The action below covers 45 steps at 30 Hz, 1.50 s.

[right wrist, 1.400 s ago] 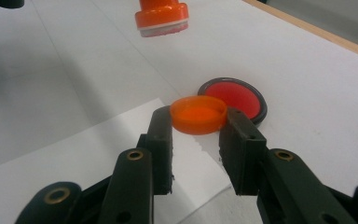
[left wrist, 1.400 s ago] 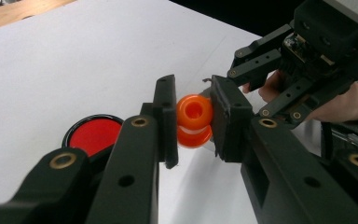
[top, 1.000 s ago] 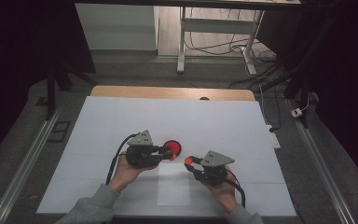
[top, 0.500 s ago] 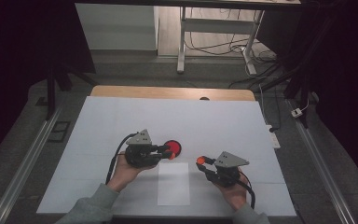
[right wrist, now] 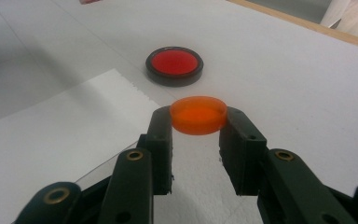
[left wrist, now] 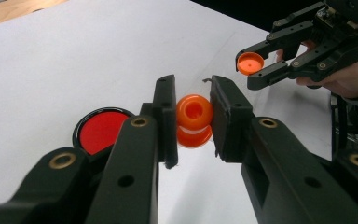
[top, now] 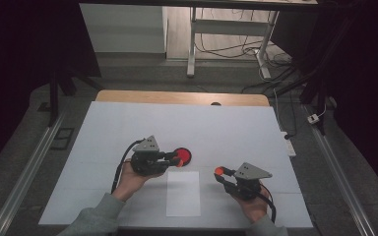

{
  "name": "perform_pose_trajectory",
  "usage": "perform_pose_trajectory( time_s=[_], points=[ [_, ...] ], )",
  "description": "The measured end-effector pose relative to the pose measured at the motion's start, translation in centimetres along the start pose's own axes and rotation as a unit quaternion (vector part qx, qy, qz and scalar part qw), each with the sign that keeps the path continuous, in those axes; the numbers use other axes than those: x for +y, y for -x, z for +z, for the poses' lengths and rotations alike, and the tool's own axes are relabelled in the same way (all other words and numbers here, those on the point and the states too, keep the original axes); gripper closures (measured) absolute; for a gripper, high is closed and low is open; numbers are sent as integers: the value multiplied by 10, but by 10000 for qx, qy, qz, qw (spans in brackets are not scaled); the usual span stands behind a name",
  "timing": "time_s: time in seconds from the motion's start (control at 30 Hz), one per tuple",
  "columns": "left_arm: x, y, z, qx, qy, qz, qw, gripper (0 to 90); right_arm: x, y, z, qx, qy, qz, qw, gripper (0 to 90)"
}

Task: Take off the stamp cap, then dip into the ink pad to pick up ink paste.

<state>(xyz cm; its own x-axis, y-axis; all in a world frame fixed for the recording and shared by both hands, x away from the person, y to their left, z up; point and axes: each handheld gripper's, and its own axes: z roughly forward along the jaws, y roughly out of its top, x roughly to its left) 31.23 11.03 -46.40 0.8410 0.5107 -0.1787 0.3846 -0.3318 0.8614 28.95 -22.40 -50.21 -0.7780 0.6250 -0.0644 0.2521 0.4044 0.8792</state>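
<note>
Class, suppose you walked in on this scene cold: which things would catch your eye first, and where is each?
Brightest is the red disc in a black rim on the white table cover. Beside it the left gripper clamps an orange bottle, and nearer the person the right gripper pinches an orange cap.

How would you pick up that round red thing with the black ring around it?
The red disc lies flat on the white table cover, low and round. Probably best to come straight down from above and pinch the black rim on two opposite sides. Its top face is flat and offers no edge, while the upright rim gives the jaws something to squeeze.
</note>
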Motion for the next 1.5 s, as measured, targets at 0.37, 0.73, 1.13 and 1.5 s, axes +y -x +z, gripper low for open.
perform_pose_trajectory(
  time_s=[0.37,0.73,1.13,1.5],
  points=[
    [4,-1,-8,289,74,85,9995,726,-1,2,2,27,13,-6,10000,648],
    [8,-3,-17,385,111,139,9991,726,0,3,2,1,-12,-31,10000,648],
    [10,-4,-13,389,26,183,9991,726,1,3,2,-24,-21,-19,10000,648],
    [19,-10,-5,456,-123,266,9985,726,2,2,0,-70,1,13,10000,648]
  ],
)
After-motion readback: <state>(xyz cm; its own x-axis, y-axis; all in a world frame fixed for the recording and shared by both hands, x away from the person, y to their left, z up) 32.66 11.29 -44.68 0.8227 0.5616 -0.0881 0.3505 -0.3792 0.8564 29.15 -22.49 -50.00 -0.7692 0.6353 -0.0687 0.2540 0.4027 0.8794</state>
